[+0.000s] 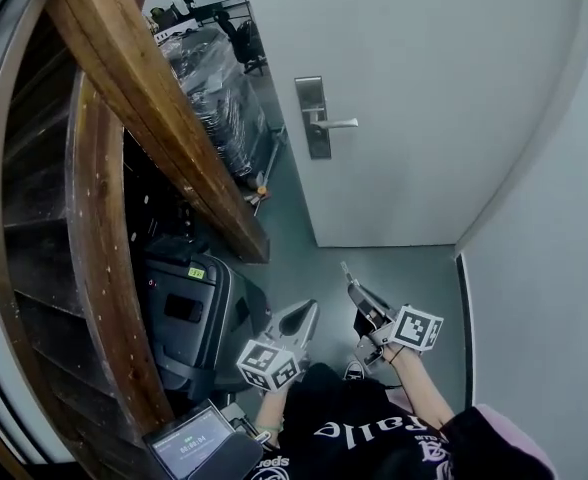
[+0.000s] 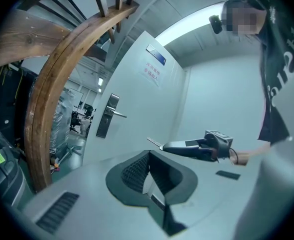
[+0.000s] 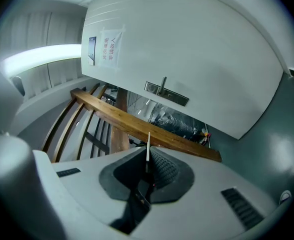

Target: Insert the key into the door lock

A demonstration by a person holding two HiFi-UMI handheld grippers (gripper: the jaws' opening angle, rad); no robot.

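A grey floor (image 1: 394, 268) runs to a shut white door (image 1: 444, 88), whose lock plate (image 1: 314, 118) is well ahead. A curved wooden stair rail (image 1: 144, 98) hems the left and a white wall (image 1: 554, 298) the right. The right gripper (image 1: 354, 288) clamps the key (image 3: 148, 149), blade forward. The left gripper (image 1: 309, 311) has its jaws together, empty.

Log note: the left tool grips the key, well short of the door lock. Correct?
Not quite: the right tool grips the key, well short of the door lock. The right gripper view shows it; the left tool is shut, empty.
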